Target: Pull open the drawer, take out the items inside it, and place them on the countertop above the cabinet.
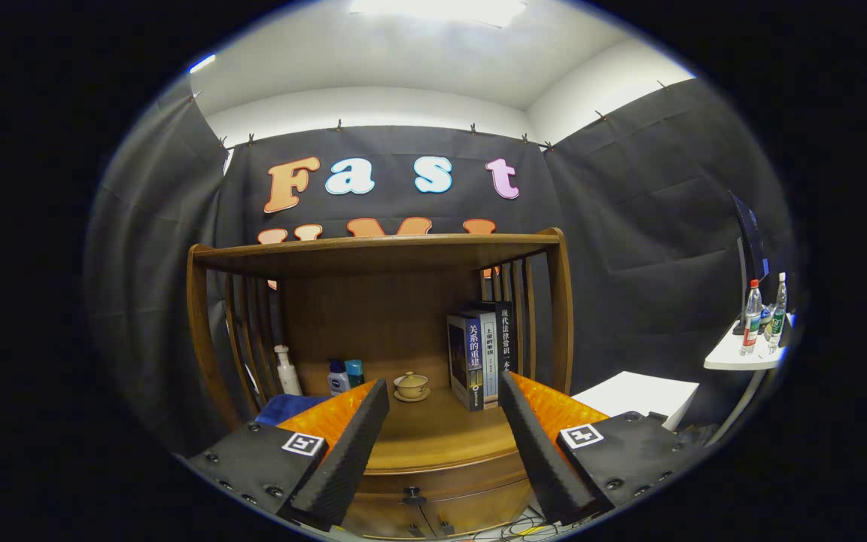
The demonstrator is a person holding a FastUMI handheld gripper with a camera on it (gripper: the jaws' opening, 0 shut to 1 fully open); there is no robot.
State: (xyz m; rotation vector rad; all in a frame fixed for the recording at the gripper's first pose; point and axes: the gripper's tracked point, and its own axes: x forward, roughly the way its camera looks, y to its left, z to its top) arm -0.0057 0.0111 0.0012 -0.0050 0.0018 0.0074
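A wooden cabinet stands ahead of me, with its countertop [433,436] lying between and beyond my fingers. Below the countertop's front edge sits the drawer front [441,493], closed, with a small dark knob [412,497] on it. My gripper [442,395] hovers above the countertop, open, nothing between its fingers. The drawer's contents are hidden.
On the countertop stand a small lidded teacup on a saucer [411,386], several upright books [481,352], a white bottle [287,370], two small containers [345,374] and a blue cloth [287,409]. A shelf board [377,251] roofs the space. At right are a white box [640,397] and a side table with bottles [761,316].
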